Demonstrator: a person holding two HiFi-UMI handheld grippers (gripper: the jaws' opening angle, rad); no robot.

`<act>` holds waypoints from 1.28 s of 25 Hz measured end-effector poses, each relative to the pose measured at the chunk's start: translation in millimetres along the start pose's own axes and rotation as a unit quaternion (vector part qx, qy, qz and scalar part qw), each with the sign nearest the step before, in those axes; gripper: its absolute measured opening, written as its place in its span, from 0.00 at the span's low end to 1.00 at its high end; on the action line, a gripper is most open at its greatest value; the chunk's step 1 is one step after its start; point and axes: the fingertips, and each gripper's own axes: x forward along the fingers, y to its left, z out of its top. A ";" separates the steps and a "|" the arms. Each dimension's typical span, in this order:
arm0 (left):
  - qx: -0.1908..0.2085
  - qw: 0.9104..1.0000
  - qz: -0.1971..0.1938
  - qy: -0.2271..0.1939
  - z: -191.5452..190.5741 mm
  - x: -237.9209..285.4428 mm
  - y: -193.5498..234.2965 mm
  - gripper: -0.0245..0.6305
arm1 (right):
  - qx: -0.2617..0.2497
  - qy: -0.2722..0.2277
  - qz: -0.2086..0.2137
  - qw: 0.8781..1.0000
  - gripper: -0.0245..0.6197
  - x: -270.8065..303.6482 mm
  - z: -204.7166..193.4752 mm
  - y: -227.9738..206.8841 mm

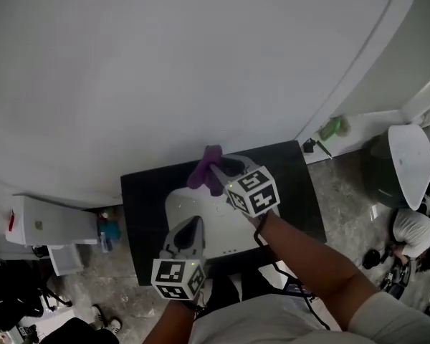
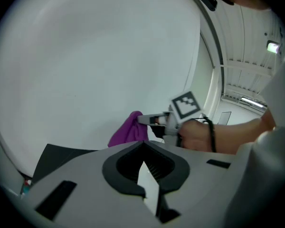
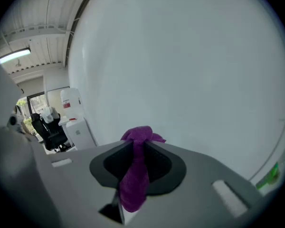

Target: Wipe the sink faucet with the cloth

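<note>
The right gripper (image 1: 221,176) is clenched on the purple cloth (image 1: 205,167), over the far edge of the sink (image 1: 180,202). Nearer over the sink, the left gripper (image 2: 142,145) is closed, empty.

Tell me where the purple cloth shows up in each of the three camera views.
Head view: the purple cloth is at centre, pinched in the right gripper, just left of its marker cube.
Left gripper view: centre, hanging from that gripper's tips.
Right gripper view: lower centre, clamped between the jaws.
Shared landmark: the white wall, behind the cloth in all three views.
</note>
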 end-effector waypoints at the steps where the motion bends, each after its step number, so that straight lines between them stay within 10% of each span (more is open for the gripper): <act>1: -0.002 1.000 0.005 0.002 -2.8 0.3 2.4 0.05 | -0.009 0.014 -0.004 1.000 0.14 23.3 0.4 -10.4; 12: -0.017 0.999 0.027 0.006 -6.0 2.1 33.2 0.05 | -0.019 0.090 0.041 0.995 0.14 23.8 -79.1 32.1; 20: -0.007 1.000 0.023 0.013 -5.9 4.6 20.1 0.05 | -0.056 0.061 -0.003 0.997 0.14 67.6 -12.8 -30.0; 27: -0.014 1.000 0.022 0.017 -14.1 -0.1 24.1 0.05 | -0.048 0.086 0.052 0.994 0.14 14.1 -102.5 40.4; 32: -0.013 0.999 0.024 0.019 -15.2 -0.6 23.5 0.05 | -0.033 0.093 0.012 0.995 0.14 23.0 -119.4 12.8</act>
